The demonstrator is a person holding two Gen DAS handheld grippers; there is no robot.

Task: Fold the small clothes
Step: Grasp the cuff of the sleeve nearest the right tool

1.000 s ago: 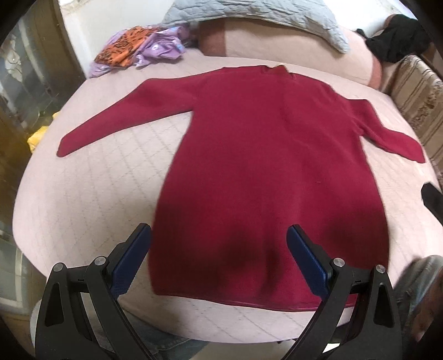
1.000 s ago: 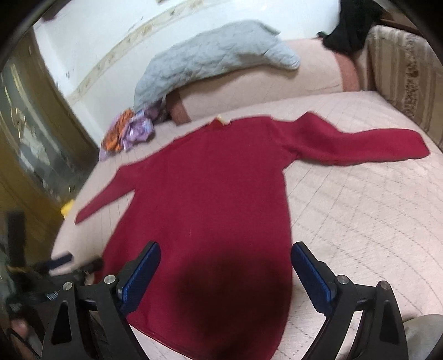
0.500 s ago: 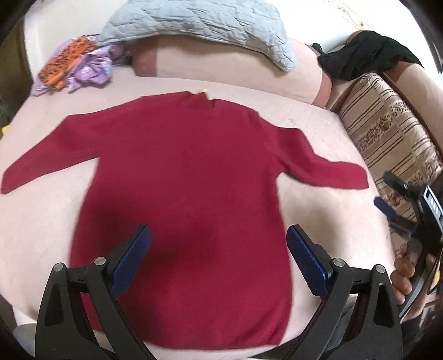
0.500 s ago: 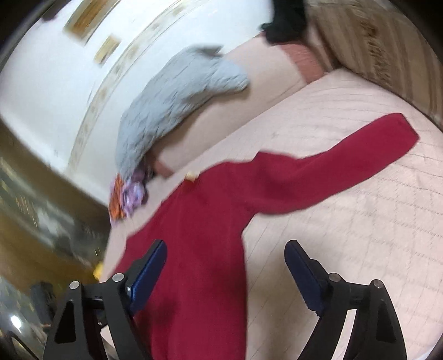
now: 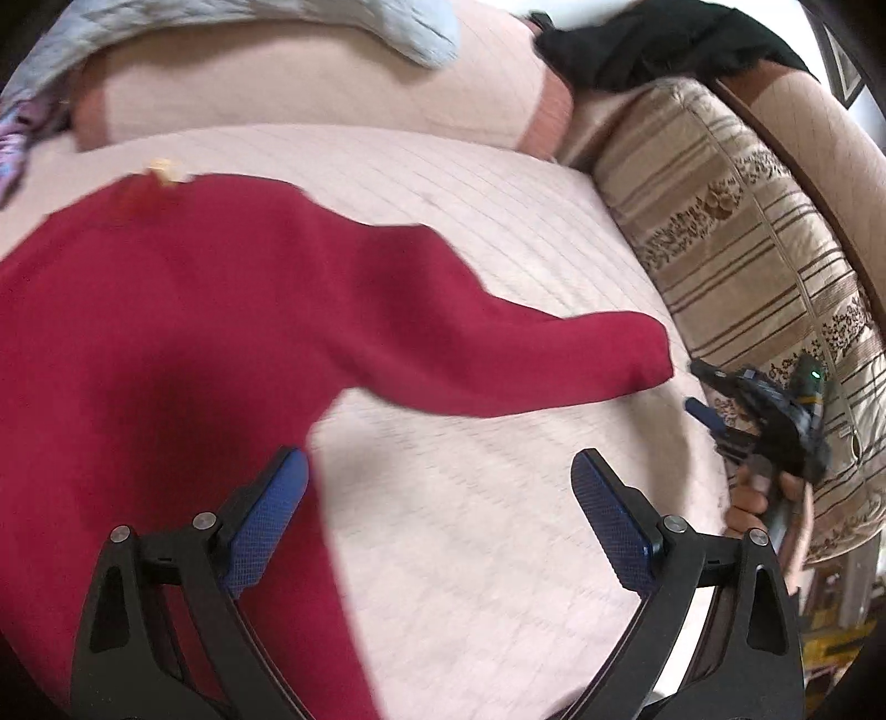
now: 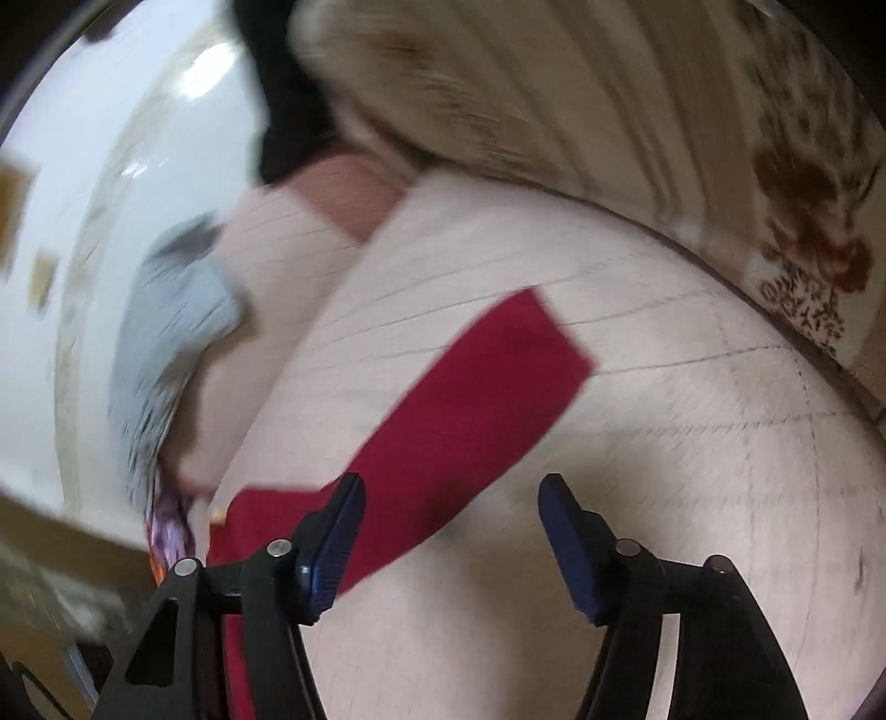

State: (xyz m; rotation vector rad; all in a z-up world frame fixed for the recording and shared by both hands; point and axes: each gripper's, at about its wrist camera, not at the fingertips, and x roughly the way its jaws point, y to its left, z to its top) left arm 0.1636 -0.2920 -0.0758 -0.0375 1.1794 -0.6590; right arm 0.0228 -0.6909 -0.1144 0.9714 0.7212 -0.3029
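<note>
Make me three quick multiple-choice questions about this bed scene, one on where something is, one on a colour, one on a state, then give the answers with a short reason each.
1. Where does the black garment lie?
A. on the striped cushion's top end
B. on the red top
C. between the left gripper's fingers

2. What colour is the long-sleeved top?
A. grey
B. dark red
C. orange

3. How is the top's sleeve lying?
A. folded across the body
B. stretched out flat
C. pinched in the right gripper

Answers: 1 A, it sits above the striped cushion. 2 B, plainly dark red. 3 B, it lies flat on the quilted cover; the right gripper is closing on nothing.
</note>
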